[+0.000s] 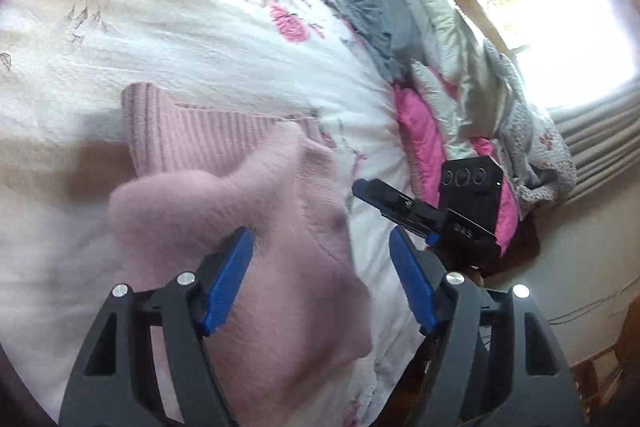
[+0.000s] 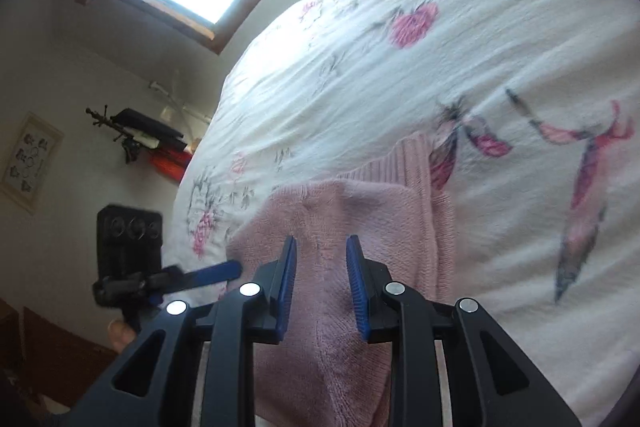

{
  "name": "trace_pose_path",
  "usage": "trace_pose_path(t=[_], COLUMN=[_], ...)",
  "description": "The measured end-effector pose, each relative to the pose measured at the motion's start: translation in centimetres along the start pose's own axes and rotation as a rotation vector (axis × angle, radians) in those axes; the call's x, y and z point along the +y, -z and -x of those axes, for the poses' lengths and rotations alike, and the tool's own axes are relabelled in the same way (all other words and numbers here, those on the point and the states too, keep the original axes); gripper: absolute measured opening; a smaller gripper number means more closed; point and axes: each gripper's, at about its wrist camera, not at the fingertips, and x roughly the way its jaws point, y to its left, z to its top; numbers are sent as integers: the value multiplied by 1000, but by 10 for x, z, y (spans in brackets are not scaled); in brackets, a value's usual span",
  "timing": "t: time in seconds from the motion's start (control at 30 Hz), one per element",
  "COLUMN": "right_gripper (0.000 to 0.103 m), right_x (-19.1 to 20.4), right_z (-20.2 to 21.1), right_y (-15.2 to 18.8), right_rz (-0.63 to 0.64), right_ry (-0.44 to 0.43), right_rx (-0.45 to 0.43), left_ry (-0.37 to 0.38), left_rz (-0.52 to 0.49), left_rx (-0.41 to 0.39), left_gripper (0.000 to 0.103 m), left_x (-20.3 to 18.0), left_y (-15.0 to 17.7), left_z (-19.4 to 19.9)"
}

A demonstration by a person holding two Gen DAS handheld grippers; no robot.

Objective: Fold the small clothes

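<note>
A pink sweater [image 1: 248,211] lies partly folded on the bed [image 1: 192,39], directly under both my grippers. My left gripper [image 1: 320,247] gapes wide, empty. My right gripper [image 2: 321,255], narrower but apparently released, hangs just above the knit.

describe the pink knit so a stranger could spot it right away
Start at the white floral bedspread that fills both views. On it, just ahead of the gripper fingers, lies a pink knit sweater, partly folded. It is the only plain fuzzy piece, with a ribbed edge.
</note>
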Motion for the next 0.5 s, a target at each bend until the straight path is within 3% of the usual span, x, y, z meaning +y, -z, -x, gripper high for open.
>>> trace_pose_path(t=[0.03,0.07,0.1,0.13,0.17,0.2,0.27,0.33,0.4,0.5], right_gripper=[21,2,0,0,0,0,0,4,4,4], right_x=[-9,-21,-36,-52,-62,-62,-47,-29,-9,0], right_z=[-12,-21,-26,-28,-25,-21,-11,4,12,-3], right_y=[-1,-1,-1,0,3,3,5,12,25,44], right_rz=[-10,-24,-40,-73,-115,-123,-81,-39,17,69], right_ry=[40,87,110,80,50,39,46,-6,-79,-86], right_rx=[27,40,45,42,34,23,3,-21,-9,87], left_ry=[3,3,16,29,30,33,36,45,113,71], left_rz=[32,64,96,125,152,153,107,24,-38,-79], left_rx=[5,1,-8,-16,-20,-18,-15,-49,-51,23], left_gripper=[58,52,46,30,25,26,41,48,48,45], left_x=[15,31,42,51,58,59,51,32,13,16], left_y=[-7,-13,-14,-16,-15,-17,-16,-5,8,27], left_z=[-3,-5,-9,-14,-15,-11,1,17,25,10])
